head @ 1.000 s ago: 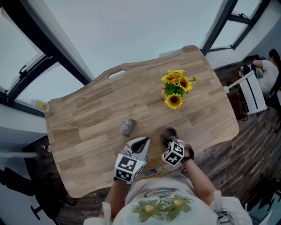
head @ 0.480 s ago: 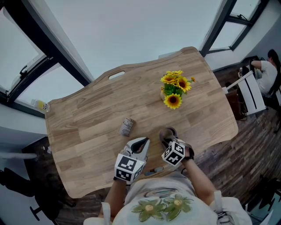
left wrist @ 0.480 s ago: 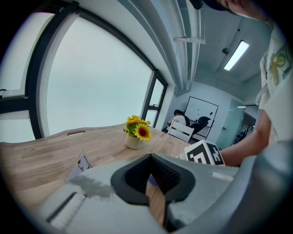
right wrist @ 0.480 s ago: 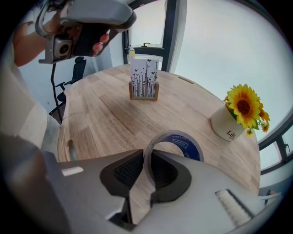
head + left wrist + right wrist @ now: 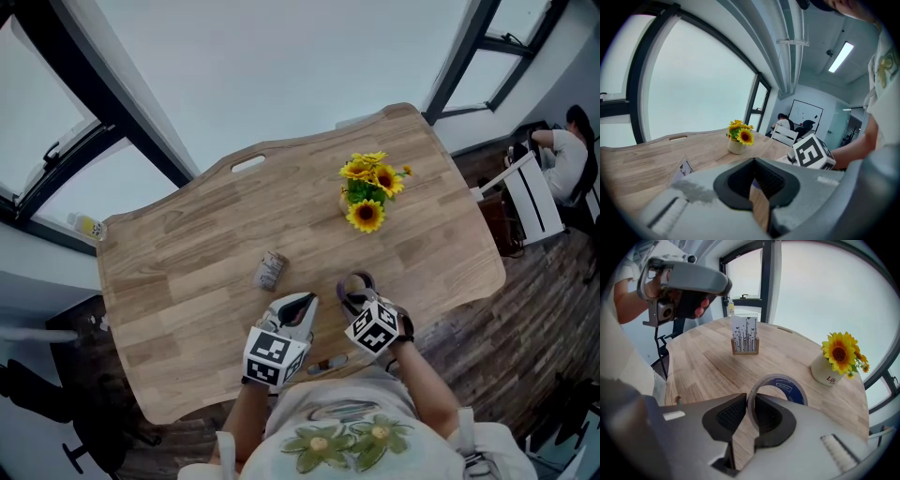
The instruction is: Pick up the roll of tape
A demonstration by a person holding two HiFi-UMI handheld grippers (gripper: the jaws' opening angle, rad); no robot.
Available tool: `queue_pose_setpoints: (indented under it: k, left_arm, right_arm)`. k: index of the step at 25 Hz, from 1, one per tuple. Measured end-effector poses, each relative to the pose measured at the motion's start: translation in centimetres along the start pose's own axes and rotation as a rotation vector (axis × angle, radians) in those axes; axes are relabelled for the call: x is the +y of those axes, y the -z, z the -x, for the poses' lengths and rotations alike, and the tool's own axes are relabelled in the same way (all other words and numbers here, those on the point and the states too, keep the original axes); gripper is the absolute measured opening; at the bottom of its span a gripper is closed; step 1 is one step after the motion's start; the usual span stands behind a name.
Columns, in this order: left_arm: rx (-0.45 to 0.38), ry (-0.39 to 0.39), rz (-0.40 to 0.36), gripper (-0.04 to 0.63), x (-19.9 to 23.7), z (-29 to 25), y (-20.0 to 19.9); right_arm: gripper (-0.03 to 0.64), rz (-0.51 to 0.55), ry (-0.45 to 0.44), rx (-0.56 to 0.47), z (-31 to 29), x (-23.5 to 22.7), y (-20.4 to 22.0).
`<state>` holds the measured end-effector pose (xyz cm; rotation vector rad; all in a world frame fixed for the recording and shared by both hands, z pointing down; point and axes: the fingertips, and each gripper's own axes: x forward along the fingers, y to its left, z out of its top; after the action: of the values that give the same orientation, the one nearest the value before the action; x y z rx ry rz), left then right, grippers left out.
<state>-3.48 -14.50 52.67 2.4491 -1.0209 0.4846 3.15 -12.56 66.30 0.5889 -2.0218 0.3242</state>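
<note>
The grasp is made, and the lift looks to be the step in hand. The right hand-held gripper [image 5: 751,401] is clamped on the roll of tape [image 5: 785,386], its pads pinching the roll's wall so that the ring stands on edge just beyond the jaws, over the near edge of the desk [image 5: 187,253]. Whether the roll is clear of the wood I cannot tell. The next move probably calls for a straight raise with the pinch kept firm, since a thin wall could twist loose. The left hand-held gripper [image 5: 752,161] hangs just to the left, jaws together on nothing.

The desk is pale wood. A pot of sunflowers [image 5: 366,192] stands far right and a small card holder [image 5: 270,270] near the middle. Big windows run beyond, over dark plank floor [image 5: 525,319].
</note>
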Motion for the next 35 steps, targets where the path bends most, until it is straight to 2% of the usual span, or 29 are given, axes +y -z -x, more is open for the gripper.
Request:
queue_pose_setpoints:
  k: [14,35]
  left_arm:
    - [-0.015,-0.002,-0.012,0.005,-0.4,0.9,-0.1]
    - [-0.048,0.022,-0.024,0.005,-2.3,1.7,-0.8]
  right_arm:
    - [0.061,-0.128,-0.023,-0.172,4.3,0.7,-3.2]
    - [0.061,-0.256,-0.004,-0.395,10.8,1.4,-6.3]
